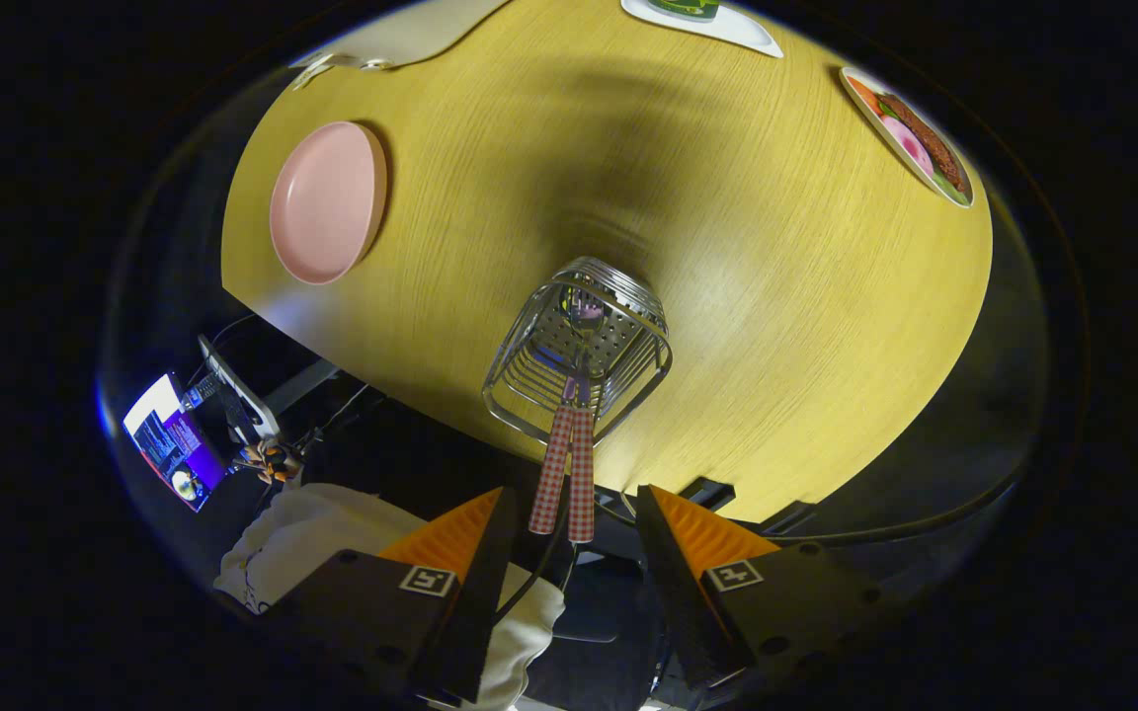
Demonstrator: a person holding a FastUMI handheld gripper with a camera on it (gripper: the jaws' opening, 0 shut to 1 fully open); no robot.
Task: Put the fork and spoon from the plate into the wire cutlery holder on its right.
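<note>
Seen from above, a round pink plate lies bare on the left of a yellow wood-grain counter, smooth and matte, with a shallow rim. To its right, well apart from it, stands the holder, a shiny basket of thin bright wire rings with a perforated metal floor, set close to the counter's near edge. Two handles wrapped in a red-and-white check pattern stick out of its mouth side by side, slim and straight; judging by these, the fork and spoon are both inside, heads down, though which is which cannot be told. The tool hovers just short of the handle ends, its fingers spread wide and grasping nothing, one on each side of the handles with clear gaps. The risk from here seems to be a stray nudge: a finger catching a handle as the tool pulls away could tip the light wire holder or drag it over the near edge, since the tall handles act as levers. At the far right rim sits a flat picture card showing food.
</note>
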